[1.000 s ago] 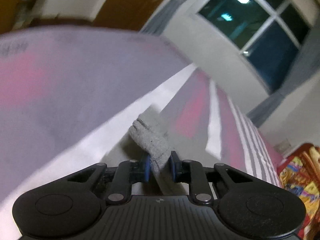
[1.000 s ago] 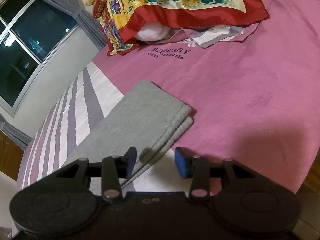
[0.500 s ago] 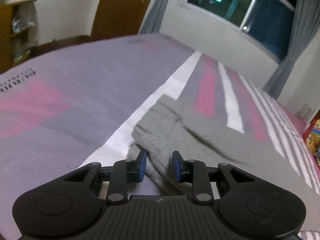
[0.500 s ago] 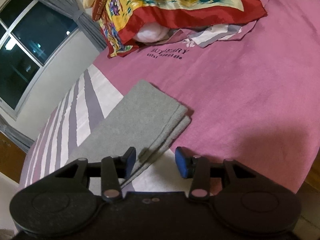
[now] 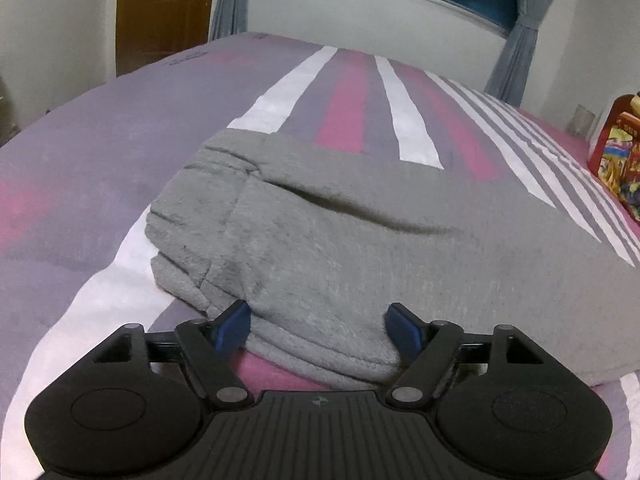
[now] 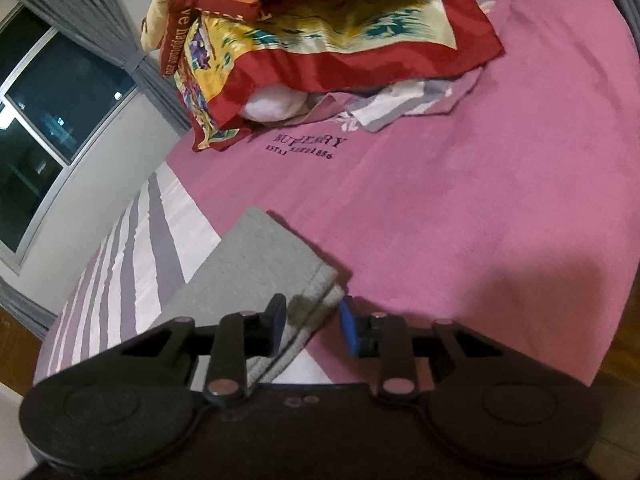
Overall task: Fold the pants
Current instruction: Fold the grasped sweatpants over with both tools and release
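The grey pants (image 5: pixel 360 248) lie folded on the bed, their waistband end bunched at the left. My left gripper (image 5: pixel 319 330) hovers low at the near folded edge; its jaws are opening wide, with the fabric lying loose between them. In the right wrist view, the other end of the pants (image 6: pixel 256 264) is a flat layered rectangle. My right gripper (image 6: pixel 314 324) straddles its near corner. Its jaws are closing, a gap still showing beside the cloth.
The striped pink, grey and white bed cover (image 5: pixel 80 140) runs under everything. A red and yellow patterned blanket (image 6: pixel 320 40) is heaped with loose cloth at the head of the bed. A wooden door (image 5: pixel 160 8) and a dark window stand beyond. The bed's edge drops off at the right (image 6: pixel 612 320).
My left gripper let go of the pants end it was pinching, rolled level and opened wide; the end now rests on the layer below. The right jaws narrowed around the corner.
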`<state>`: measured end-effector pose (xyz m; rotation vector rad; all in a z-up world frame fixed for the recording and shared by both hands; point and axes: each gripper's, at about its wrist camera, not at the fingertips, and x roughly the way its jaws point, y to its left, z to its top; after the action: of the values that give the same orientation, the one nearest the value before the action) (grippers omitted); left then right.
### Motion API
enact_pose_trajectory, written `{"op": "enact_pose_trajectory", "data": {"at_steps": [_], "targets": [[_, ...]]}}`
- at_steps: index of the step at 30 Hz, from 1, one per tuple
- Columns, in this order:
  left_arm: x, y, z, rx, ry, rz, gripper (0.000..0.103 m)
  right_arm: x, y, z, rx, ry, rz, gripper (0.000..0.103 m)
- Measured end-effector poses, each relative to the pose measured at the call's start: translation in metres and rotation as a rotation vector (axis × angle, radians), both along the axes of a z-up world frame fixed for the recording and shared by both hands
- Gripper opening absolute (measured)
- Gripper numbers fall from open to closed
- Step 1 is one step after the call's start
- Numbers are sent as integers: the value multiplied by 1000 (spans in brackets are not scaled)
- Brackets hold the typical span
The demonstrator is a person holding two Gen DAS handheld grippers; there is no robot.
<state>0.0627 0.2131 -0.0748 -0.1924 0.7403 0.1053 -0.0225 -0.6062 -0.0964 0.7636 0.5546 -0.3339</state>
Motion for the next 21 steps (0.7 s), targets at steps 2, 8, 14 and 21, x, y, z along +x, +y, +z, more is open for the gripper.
{"op": "enact_pose_trajectory", "data": {"at_steps": [2, 8, 14, 21], "targets": [[0, 0, 0, -7, -4, 2, 76, 11, -2, 0, -18, 51, 8, 16], [-1, 1, -5, -18, -1, -1, 82, 13, -7, 1, -35, 27, 14, 6], [2, -2, -9, -37, 7, 1, 89, -23, -11, -5, 63, -77, -7, 50], [2, 0, -15, -91, -6, 43, 91, -6, -13, -42, 215, -156, 44, 50]]}}
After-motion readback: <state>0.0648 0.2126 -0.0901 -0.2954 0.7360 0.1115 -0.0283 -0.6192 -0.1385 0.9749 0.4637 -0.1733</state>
